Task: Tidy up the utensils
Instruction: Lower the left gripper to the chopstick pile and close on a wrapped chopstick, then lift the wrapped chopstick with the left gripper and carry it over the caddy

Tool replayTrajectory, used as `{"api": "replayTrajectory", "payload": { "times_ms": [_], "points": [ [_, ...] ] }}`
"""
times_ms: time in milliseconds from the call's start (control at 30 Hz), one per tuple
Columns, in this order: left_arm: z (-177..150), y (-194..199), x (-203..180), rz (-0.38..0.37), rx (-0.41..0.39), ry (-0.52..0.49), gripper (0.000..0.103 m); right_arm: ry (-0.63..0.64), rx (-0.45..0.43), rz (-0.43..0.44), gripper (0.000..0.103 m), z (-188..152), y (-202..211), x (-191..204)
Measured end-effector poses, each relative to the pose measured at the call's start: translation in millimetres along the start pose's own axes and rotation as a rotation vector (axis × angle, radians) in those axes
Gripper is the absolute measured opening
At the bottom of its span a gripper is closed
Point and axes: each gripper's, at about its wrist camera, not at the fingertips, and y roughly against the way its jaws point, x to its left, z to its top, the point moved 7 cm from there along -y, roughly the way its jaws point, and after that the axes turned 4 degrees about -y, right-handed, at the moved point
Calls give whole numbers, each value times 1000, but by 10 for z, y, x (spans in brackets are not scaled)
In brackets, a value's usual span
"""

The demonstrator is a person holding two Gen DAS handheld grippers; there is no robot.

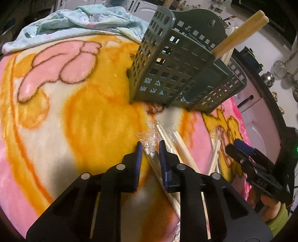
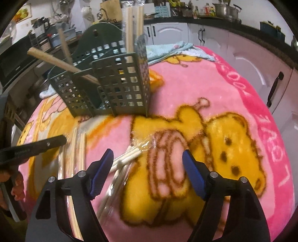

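A dark green perforated utensil caddy (image 1: 178, 74) stands on a pink and yellow blanket (image 1: 74, 111); it also shows in the right wrist view (image 2: 115, 87). A wooden handle (image 1: 240, 35) and wrapped chopsticks (image 2: 133, 24) stick out of it. Several plastic-wrapped chopstick pairs (image 1: 178, 145) lie in front of it. My left gripper (image 1: 150, 149) straddles one wrapped pair (image 1: 151, 155), jaws narrowed around it. My right gripper (image 2: 148, 156) is open and empty above another wrapped pair (image 2: 126, 158); it shows at the right of the left wrist view (image 1: 236, 147).
A crumpled light blue cloth (image 1: 74, 20) lies at the blanket's far end. White cabinets (image 2: 251, 61) and a dark counter with pots and bottles (image 2: 223, 9) surround the blanket. More wrapped chopsticks (image 2: 78, 149) lie left of my right gripper.
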Motion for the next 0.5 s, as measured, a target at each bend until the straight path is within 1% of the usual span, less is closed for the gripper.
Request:
{"api": "replayTrajectory", "payload": {
  "times_ms": [67, 133, 233, 300, 367, 433, 467, 500],
  "points": [
    [-1, 8, 40, -21, -1, 16, 10, -21, 14, 9, 66, 32, -61, -20],
    [-2, 28, 57, -33, -3, 24, 8, -39, 29, 16, 60, 54, -116, -39],
    [-1, 42, 66, -47, -7, 29, 6, -86, 64, 48, 58, 80, -206, -63],
    [-1, 57, 89, -55, -9, 38, 6, -111, 78, 52, 57, 96, -256, -80],
    [-1, 82, 119, -58, -14, 41, 6, -120, 79, 55, 51, 112, -271, -79],
    [-4, 115, 172, -60, -18, 47, 6, -130, 82, 63, 35, 122, -271, -88],
    [-4, 130, 198, -62, -21, 52, 5, -141, 86, 80, 30, 124, -271, -91],
    [-2, 139, 212, -60, -23, 54, 5, -150, 88, 95, 19, 125, -268, -96]
  ]
}}
